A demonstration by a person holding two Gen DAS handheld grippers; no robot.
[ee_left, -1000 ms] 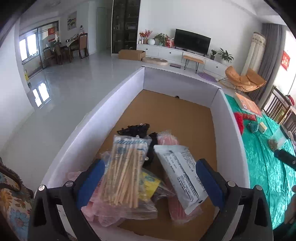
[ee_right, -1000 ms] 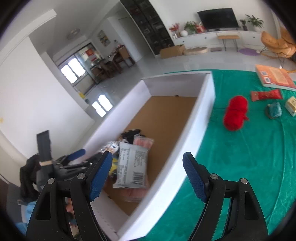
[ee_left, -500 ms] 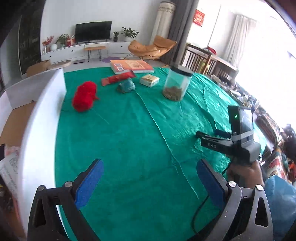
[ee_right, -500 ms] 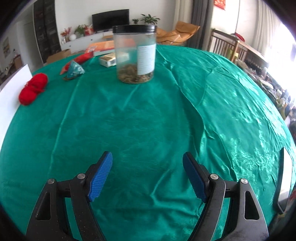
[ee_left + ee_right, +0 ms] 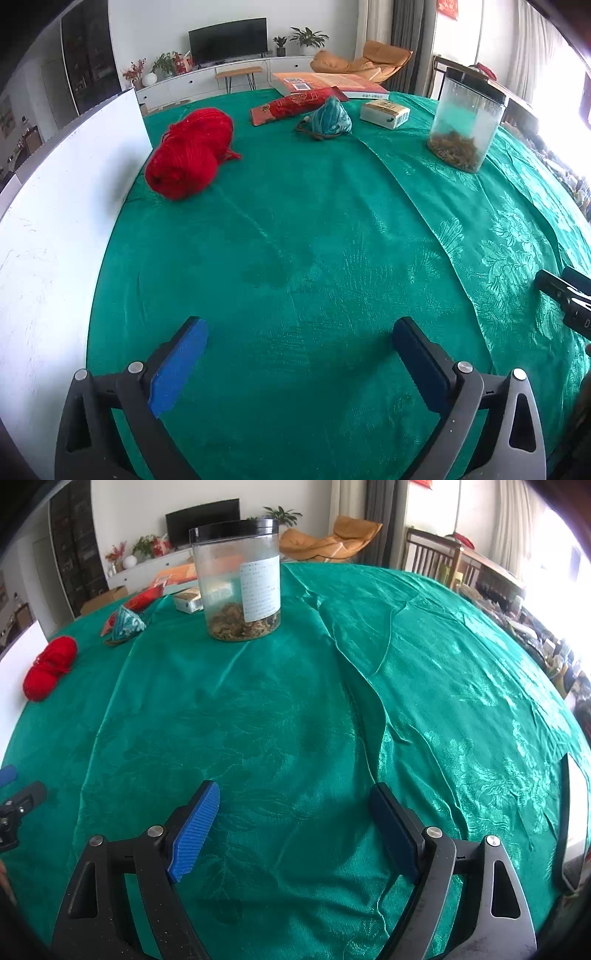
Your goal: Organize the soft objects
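We have soft things left to sort on the worktop (image 5: 332, 258).
Both our left gripper (image 5: 299, 354) and right gripper (image 5: 293, 827) hang spread and empty, the right's jaws having just widened; the red yarn (image 5: 188, 158) and teal pouch (image 5: 328, 120) lie outside the white box (image 5: 55, 221).

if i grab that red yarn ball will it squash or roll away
The red yarn ball looks like loosely wound strands, so it would probably squash between the pads. Its lumpy, two-lobed shape suggests it won't roll far. A loose strand trails at its side and may drag or snag on the green cloth.
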